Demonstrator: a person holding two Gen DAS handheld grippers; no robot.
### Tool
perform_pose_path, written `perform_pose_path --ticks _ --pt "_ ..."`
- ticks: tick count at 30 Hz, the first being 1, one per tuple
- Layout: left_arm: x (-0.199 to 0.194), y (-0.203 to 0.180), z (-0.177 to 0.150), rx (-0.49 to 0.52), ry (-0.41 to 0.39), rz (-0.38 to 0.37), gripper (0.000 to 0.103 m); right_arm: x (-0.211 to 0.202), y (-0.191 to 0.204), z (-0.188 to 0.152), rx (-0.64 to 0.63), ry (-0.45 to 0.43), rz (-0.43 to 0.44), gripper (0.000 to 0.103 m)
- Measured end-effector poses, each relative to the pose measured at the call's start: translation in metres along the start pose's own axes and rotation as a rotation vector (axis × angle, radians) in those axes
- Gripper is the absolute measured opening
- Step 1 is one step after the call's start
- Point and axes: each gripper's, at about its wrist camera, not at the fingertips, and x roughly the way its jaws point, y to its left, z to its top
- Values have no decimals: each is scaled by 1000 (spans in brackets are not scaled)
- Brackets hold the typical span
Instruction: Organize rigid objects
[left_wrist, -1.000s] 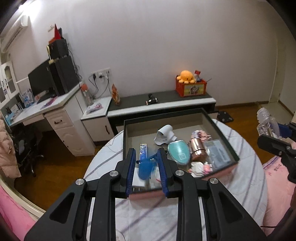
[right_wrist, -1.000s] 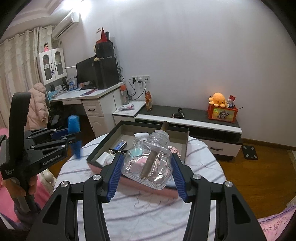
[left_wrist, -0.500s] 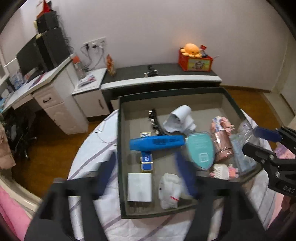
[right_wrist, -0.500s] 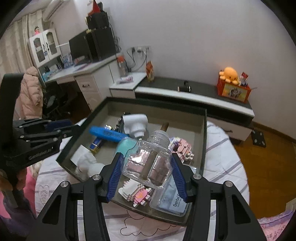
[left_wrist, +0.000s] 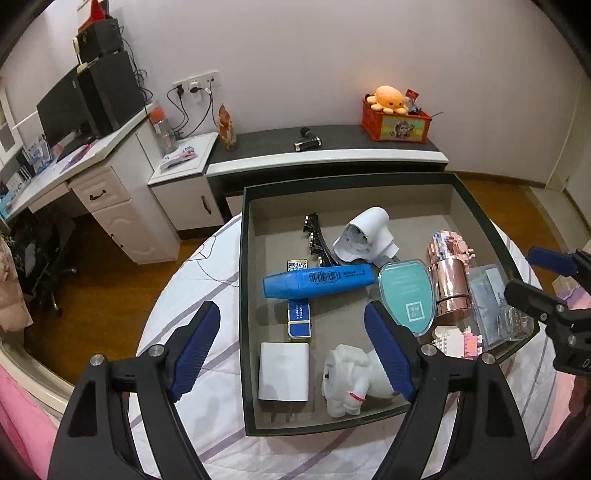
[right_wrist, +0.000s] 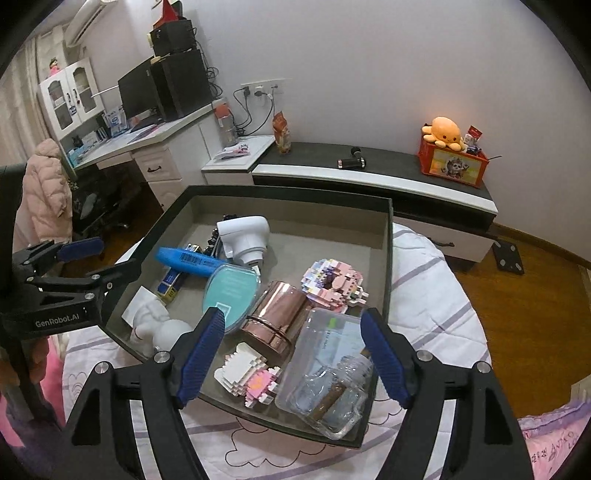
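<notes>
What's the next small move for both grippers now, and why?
Probably lift both straight up and back out of the box. The left gripper is open, and the blue marker lies free in the box. The right gripper's jaws have just been opening; the clear bottle rests at the near corner, pads apart from it. Both drops look done.

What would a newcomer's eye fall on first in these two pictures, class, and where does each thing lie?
The dark, shallow box crowded with objects on the round white table draws the eye first. Inside it, a bright blue plastic marker lies crosswise left of centre, beside a shiny copper-coloured metal cylinder. A clear glass bottle lies in the near right corner, between the open right tool.
</notes>
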Motion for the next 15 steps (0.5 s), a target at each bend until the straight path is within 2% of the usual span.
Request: perform_pose_path --ticks 7,15 --pt "-11 -2 -1 -5 -18 11 82 -15 -1 0 4 -19 -14 78" --pt "-55 -6 -19 2 -85 19 84 -60 5 -12 -6 -92 -38 81"
